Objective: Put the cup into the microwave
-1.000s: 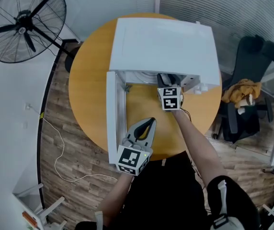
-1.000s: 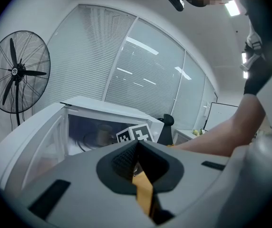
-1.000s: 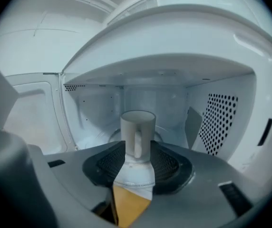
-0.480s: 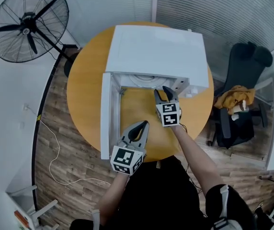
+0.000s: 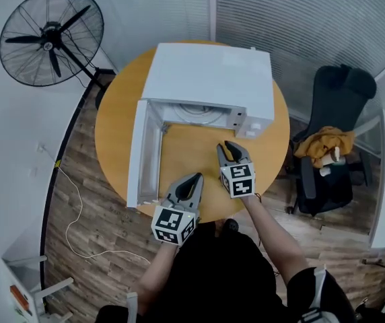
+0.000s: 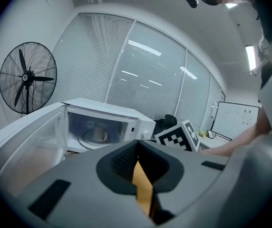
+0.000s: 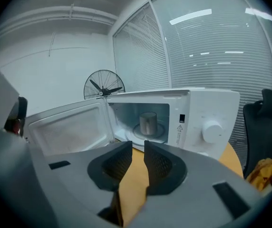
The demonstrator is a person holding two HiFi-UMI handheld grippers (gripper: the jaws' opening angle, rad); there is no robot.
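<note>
Right gripper view: the right gripper (image 7: 137, 148) has just been closing; its fingers stand a narrow gap apart, nothing between them. Beyond their tips, well apart, the grey cup (image 7: 148, 123) stands upright on the turntable (image 7: 160, 129) inside the open white microwave (image 7: 207, 110). Fingers of the left gripper (image 6: 137, 144) are pressed together, empty.

The microwave (image 5: 209, 79) has a smooth white casing with a faint sheen. The table (image 5: 115, 133) is smooth, matt orange-tan wood. The floor (image 5: 78, 207) is grainy wood planks. The left tool (image 5: 196, 177) and right tool (image 5: 231, 147) are matt grey plastic with black ribbed pads (image 7: 157, 164). The cup (image 7: 148, 123) looks dull grey. The fan (image 5: 51, 36) has a black wire guard.
</note>
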